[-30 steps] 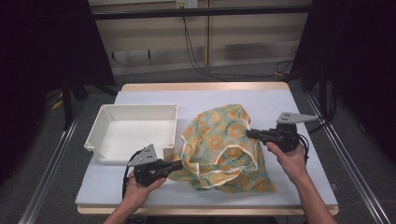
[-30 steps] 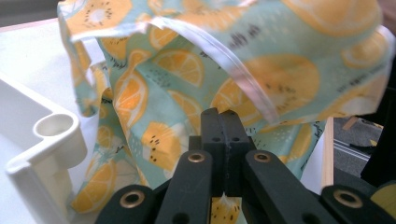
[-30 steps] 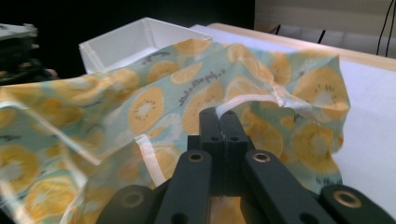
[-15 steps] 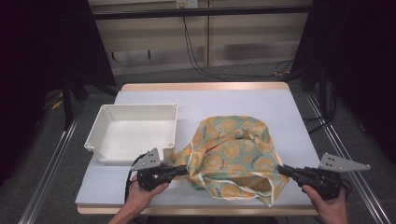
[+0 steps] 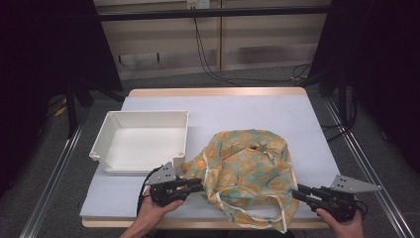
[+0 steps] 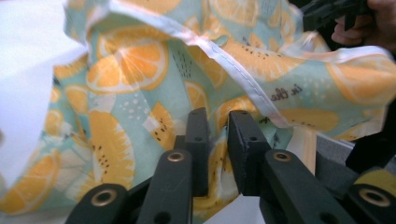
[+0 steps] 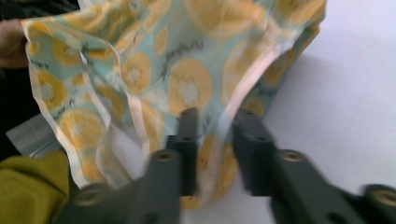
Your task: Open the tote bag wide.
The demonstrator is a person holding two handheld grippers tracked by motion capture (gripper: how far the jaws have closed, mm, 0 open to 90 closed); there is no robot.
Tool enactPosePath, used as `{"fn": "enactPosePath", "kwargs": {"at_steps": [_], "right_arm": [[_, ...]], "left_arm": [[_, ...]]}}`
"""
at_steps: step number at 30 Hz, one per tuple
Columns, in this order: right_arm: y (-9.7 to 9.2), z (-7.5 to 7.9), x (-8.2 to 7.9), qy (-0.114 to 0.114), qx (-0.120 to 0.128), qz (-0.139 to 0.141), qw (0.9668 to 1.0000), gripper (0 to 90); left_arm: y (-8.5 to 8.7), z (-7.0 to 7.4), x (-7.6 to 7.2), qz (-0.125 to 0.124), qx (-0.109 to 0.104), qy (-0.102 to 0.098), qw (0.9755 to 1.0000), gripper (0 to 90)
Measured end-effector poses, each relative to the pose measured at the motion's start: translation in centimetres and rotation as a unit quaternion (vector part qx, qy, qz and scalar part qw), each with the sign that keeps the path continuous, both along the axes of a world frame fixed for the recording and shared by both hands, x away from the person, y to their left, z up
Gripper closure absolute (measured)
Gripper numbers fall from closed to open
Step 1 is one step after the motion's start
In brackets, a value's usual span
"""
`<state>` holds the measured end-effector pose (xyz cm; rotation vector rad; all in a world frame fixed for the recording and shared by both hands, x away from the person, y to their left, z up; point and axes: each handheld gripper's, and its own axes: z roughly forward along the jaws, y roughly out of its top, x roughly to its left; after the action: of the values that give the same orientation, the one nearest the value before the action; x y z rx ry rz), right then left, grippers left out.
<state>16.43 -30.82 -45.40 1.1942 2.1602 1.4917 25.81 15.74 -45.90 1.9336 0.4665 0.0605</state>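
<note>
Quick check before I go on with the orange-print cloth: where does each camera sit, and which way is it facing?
High view: above the person's side, looking forward and down on the table, tray, cloth; both hands, left gripper, right gripper.
Left gripper view: rides the left gripper, facing the cloth between its fingers.
Right gripper view: rides the right gripper, facing the cloth.
All three share the cloth.

pale lavender counter with a wood edge, empty white plastic tray sitting on its left half, rumpled orange-slice print cloth bag lying just beside it, spilling toward the near edge
</note>
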Motion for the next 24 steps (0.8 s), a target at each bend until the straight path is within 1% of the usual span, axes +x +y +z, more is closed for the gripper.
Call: {"fn": "enactPosePath", "kwargs": {"at_steps": [1,2,3,4,5,6,7,8,9,10,11,12,13,14,15,17,18,19,20,21,22,23,24], "right_arm": [[-0.2,0.3,0.0,-0.004,0.008,-0.003,1.0000,60.7],[-0.3,0.6,0.0,-0.005,0.009,-0.009,0.9999,57.2],[-0.3,0.9,0.0,-0.007,0.007,-0.012,0.9999,57.6],[-0.3,1.3,0.0,-0.012,0.006,-0.015,0.9998,57.4],[-0.3,1.7,0.1,-0.018,0.008,-0.014,0.9997,56.9],[-0.3,2.0,0.2,-0.021,0.009,-0.015,0.9996,56.8],[-0.2,2.3,0.3,-0.024,0.007,-0.014,0.9996,57.1],[-0.1,2.7,0.7,-0.031,0.008,-0.012,0.9994,57.9],[0.0,2.9,1.0,-0.033,0.010,-0.011,0.9994,58.6],[0.2,3.2,1.6,-0.037,0.011,-0.008,0.9992,60.8],[0.4,3.5,2.0,-0.040,0.013,-0.006,0.9991,63.2],[0.7,3.9,2.7,-0.046,0.014,-0.003,0.9988,64.9],[0.8,4.2,3.1,-0.048,0.015,-0.001,0.9987,66.7],[1.1,4.6,3.9,-0.052,0.017,0.005,0.9985,67.5],[1.3,4.9,4.4,-0.056,0.017,0.006,0.9983,68.2],[1.6,5.5,5.6,-0.063,0.020,0.008,0.9978,69.2],[1.8,5.8,6.1,-0.066,0.019,0.007,0.9976,69.4],[2.1,6.0,6.6,-0.068,0.018,0.011,0.9974,70.4],[2.3,6.2,7.0,-0.068,0.015,0.014,0.9975,70.5],[2.6,6.3,7.6,-0.068,0.011,0.017,0.9975,70.5],[3.0,6.5,8.3,-0.067,0.010,0.023,0.9975,70.6],[3.0,6.5,8.3,-0.067,0.010,0.023,0.9975,70.6],[3.8,6.7,9.9,-0.060,0.000,0.034,0.9976,70.5]], "left_arm": [[0.2,0.2,0.0,0.003,-0.007,0.001,1.0000,72.5],[0.4,0.4,0.0,0.008,-0.010,0.002,0.9999,66.1],[0.8,0.8,0.0,0.022,-0.012,0.002,0.9997,62.6],[1.1,1.0,-0.1,0.025,-0.019,-0.003,0.9995,62.2],[1.4,1.3,-0.3,0.034,-0.019,-0.005,0.9992,62.0],[1.6,1.5,-0.4,0.036,-0.024,-0.006,0.9990,60.1],[1.8,2.0,-0.5,0.034,-0.026,-0.011,0.9990,58.3],[1.8,2.2,-0.6,0.035,-0.032,-0.014,0.9988,58.0],[1.6,2.8,-0.5,0.033,-0.032,-0.025,0.9986,57.8],[1.4,3.2,-0.4,0.029,-0.036,-0.025,0.9986,58.2],[1.0,3.7,-0.2,0.023,-0.040,-0.030,0.9985,59.6],[0.6,4.1,-0.2,0.018,-0.043,-0.031,0.9984,60.3],[-0.1,4.5,-0.1,0.010,-0.048,-0.035,0.9982,60.4],[-0.6,4.8,0.1,0.003,-0.050,-0.040,0.9979,60.3],[-1.4,5.0,0.2,-0.004,-0.056,-0.039,0.9977,60.2],[-2.7,5.0,0.6,-0.014,-0.057,-0.036,0.9976,60.0],[-3.4,5.0,0.9,-0.017,-0.049,-0.037,0.9980,60.0],[-4.0,4.9,1.1,-0.020,-0.051,-0.035,0.9979,59.8],[-4.7,4.9,1.5,-0.026,-0.046,-0.031,0.9981,59.6],[-5.4,4.9,1.8,-0.027,-0.043,-0.032,0.9982,59.6],[-6.0,4.9,2.1,-0.028,-0.044,-0.035,0.9980,59.6],[-6.0,4.9,2.1,-0.028,-0.044,-0.035,0.9980,59.6],[-7.5,5.1,2.9,-0.033,-0.050,-0.028,0.9978,59.5]]}}
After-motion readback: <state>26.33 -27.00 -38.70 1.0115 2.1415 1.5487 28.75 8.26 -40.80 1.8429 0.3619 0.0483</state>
